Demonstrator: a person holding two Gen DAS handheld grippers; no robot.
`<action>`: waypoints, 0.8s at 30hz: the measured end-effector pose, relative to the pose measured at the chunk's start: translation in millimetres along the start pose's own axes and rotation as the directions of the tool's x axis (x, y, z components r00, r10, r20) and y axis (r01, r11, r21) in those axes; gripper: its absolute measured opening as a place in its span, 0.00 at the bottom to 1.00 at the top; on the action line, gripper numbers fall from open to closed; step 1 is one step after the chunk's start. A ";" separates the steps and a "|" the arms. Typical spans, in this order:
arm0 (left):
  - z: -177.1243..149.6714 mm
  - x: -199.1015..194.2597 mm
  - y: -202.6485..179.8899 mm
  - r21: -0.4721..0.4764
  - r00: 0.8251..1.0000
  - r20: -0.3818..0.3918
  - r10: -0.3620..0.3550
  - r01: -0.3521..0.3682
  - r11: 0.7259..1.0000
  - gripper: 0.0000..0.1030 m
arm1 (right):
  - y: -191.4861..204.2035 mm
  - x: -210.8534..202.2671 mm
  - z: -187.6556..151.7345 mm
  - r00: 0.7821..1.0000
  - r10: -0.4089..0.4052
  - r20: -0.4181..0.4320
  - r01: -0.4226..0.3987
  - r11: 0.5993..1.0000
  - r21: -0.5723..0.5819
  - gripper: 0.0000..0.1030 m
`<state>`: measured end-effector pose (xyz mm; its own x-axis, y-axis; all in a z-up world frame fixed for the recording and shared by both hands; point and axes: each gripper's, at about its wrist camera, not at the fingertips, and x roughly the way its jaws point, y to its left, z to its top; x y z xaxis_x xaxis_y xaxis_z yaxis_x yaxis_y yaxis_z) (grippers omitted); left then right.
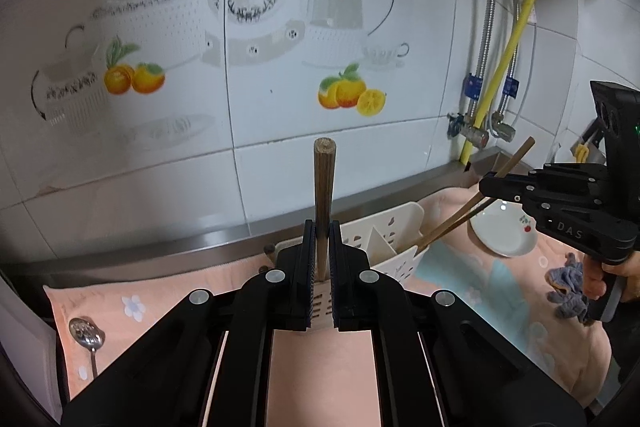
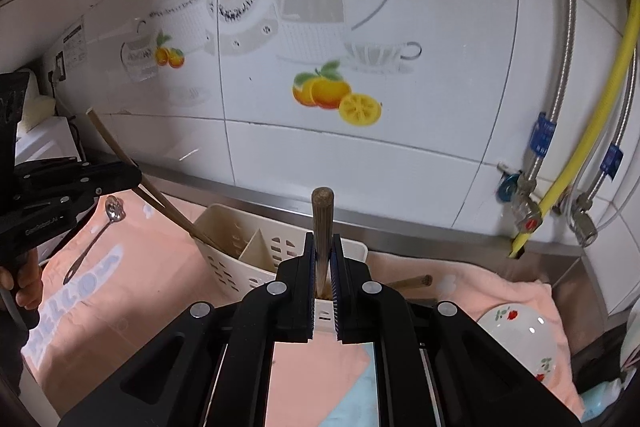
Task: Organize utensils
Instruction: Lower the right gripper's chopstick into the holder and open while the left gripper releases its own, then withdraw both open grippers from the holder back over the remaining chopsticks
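My left gripper point(image 1: 322, 231) is shut on a brown chopstick point(image 1: 325, 179) that stands upright between its pads, just before the white slotted utensil caddy point(image 1: 400, 227). In the right wrist view my right gripper point(image 2: 323, 241) is shut on a second chopstick point(image 2: 322, 211), over the caddy point(image 2: 240, 227). Each gripper shows in the other's view. The right gripper point(image 1: 486, 183) holds its chopstick point(image 1: 516, 159) slanting down into the caddy. The left gripper point(image 2: 138, 175) holds its chopstick point(image 2: 104, 131) the same way. A metal spoon point(image 2: 114, 209) lies on the pink towel point(image 2: 160, 307).
Another chopstick point(image 2: 412, 281) lies on the towel right of the caddy. A white flowered bowl point(image 2: 520, 339) sits on the towel at right, a grey-blue cloth point(image 1: 568, 287) near it. The tiled wall and a steel ledge point(image 1: 200, 247) run behind. Pipes and a yellow hose point(image 2: 592, 131) hang at right.
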<state>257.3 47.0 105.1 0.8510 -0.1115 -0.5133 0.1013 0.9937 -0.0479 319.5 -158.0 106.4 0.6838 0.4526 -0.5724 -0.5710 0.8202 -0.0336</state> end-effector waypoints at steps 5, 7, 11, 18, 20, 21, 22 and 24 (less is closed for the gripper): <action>-4.0 6.9 0.4 -0.005 1.000 -0.017 0.002 -0.002 1.000 0.05 | -1.3 9.8 -4.8 1.000 0.002 -0.015 -0.002 1.000 0.007 0.07; -5.4 7.0 -0.5 -0.001 1.000 -0.014 0.009 -0.009 1.000 0.07 | -2.3 11.8 -6.4 1.000 -0.001 -0.018 0.001 1.000 0.011 0.07; -4.6 5.8 -1.6 0.000 1.000 -0.012 0.009 -0.009 1.000 0.08 | -4.4 11.9 -7.1 1.000 -0.003 -0.011 0.003 1.000 0.021 0.09; -6.7 -5.0 -1.4 -0.006 1.000 0.010 0.020 -0.020 1.000 0.23 | -6.1 -1.2 -9.0 1.000 -0.011 0.021 0.011 1.000 0.027 0.34; -8.3 -11.0 -1.4 -0.012 1.000 0.017 0.018 -0.018 1.000 0.23 | -6.1 -8.5 -11.2 0.999 -0.016 0.037 0.015 1.000 0.026 0.39; -9.0 -13.4 -1.5 -0.013 1.000 0.020 0.019 -0.018 1.000 0.23 | -5.2 -11.9 -12.4 0.999 -0.018 0.043 0.017 1.000 0.024 0.42; -10.2 -16.7 -2.0 -0.013 0.999 0.025 0.019 -0.019 1.000 0.24 | -4.2 -16.1 -14.3 0.999 -0.020 0.051 0.018 1.000 0.022 0.44; -13.8 -24.5 -3.4 -0.016 0.999 0.038 0.023 -0.023 1.000 0.38 | -1.9 -23.5 -18.4 0.998 -0.022 0.063 0.021 1.000 0.021 0.48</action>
<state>229.0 46.5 106.0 0.8722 -0.0886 -0.4811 0.0735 0.9960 -0.0503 296.2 -176.6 104.8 0.7237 0.4556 -0.5183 -0.5472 0.8365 -0.0287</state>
